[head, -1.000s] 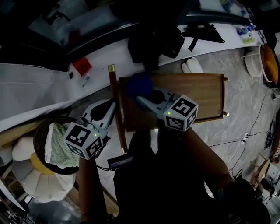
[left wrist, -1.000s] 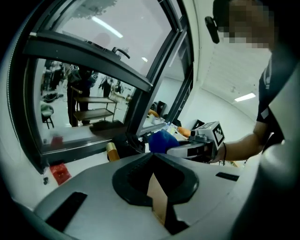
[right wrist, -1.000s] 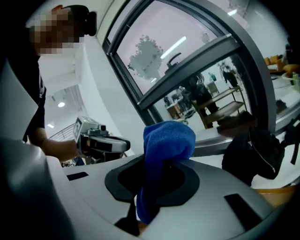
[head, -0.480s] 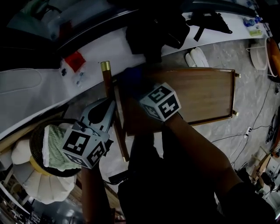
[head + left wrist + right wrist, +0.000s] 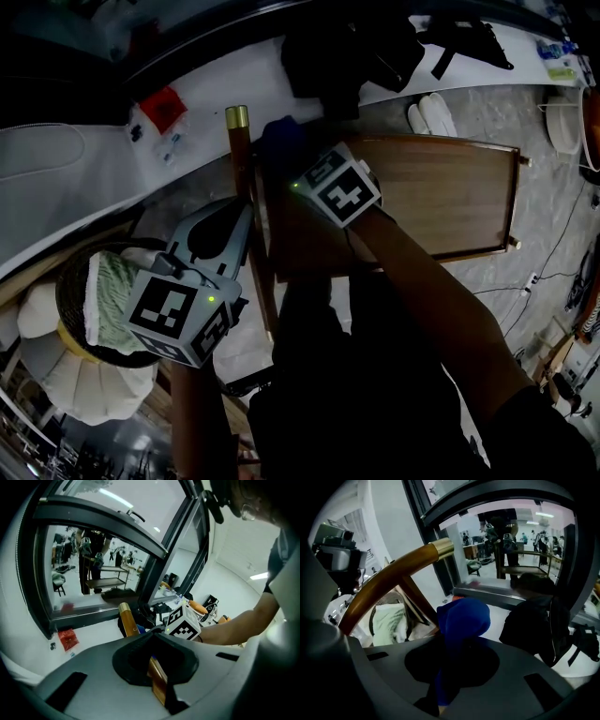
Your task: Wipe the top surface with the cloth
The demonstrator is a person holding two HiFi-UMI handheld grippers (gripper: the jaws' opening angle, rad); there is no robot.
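Wooden tabletop [image 5: 441,197]: right hand-held gripper [image 5: 286,159] clamps blue cloth [image 5: 461,620]; left hand-held gripper [image 5: 242,225] clamps wooden rail [image 5: 157,677].

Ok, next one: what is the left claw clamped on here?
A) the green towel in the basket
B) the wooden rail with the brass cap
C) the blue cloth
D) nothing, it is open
B: the left gripper view shows the left claw shut on the wooden rail, while the blue cloth sits in the right claw.
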